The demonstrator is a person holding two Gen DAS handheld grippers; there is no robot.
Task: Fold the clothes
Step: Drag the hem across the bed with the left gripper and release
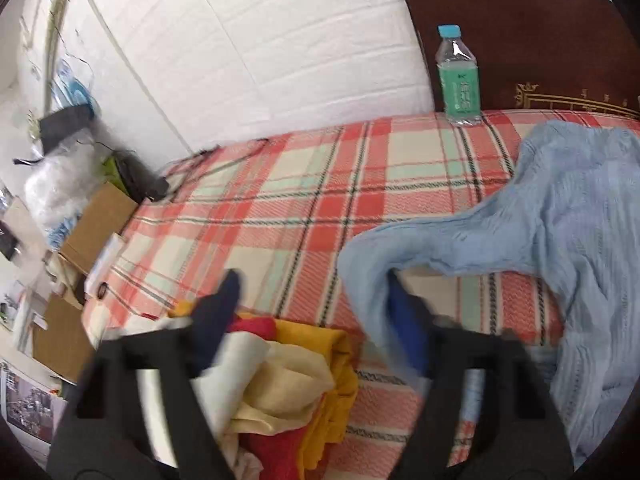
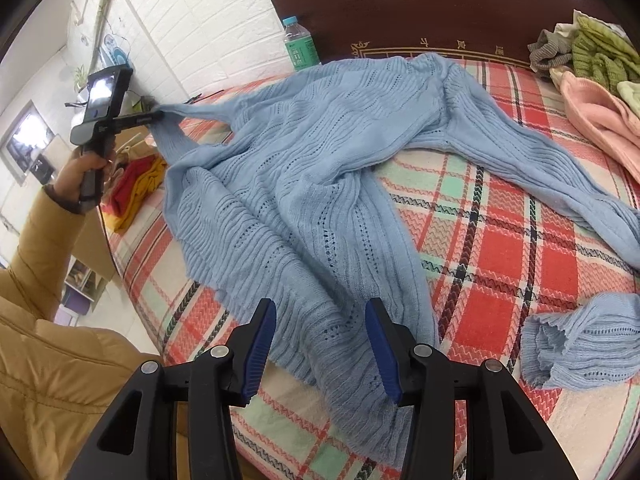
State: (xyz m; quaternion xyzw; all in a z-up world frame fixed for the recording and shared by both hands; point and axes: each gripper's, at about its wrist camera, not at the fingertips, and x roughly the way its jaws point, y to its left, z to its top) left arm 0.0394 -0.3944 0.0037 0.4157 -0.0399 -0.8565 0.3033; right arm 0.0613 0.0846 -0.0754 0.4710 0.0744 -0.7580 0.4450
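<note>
Flattening blue sweater (image 2: 304, 184) on bed (image 2: 500, 248) | left hand-held gripper (image 1: 312, 280) wide apart, cloth touching its right side | right hand-held gripper (image 2: 320, 304) half apart, clamping nothing | pinch hem just ahead, pull smooth

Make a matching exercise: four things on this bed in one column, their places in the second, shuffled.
1. light blue knit sweater
2. water bottle
3. red and yellow clothes
4. green knitwear

A. heaped in the far right corner
B. spread across the plaid cover
C. standing upright by the headboard
D. piled at the bed's left edge

Pairs: 1-B, 2-C, 3-D, 4-A
</note>
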